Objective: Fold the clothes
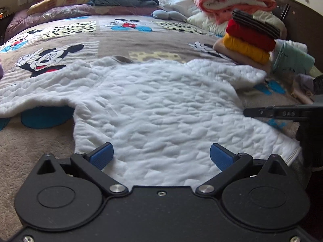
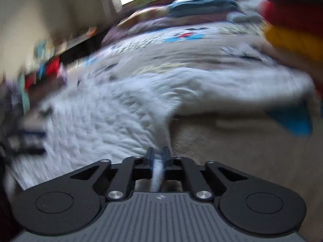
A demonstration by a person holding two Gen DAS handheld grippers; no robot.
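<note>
We note folded stack beside white top; right gripper pinches its edge, left gripper spread; right view blurred.

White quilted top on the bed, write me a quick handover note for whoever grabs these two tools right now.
Right tool: shut on the side edge of the white quilted top.
Left tool: open, holding nothing, poised over the top's near hem.
Top lies spread flat on the cartoon bedspread, sleeves out.
Done: a stack of folded clothes sits at the bed's far right.
Left: this top has no folds yet. Probably bring the gripped side across, then the sleeves, then fold and stack it.
</note>
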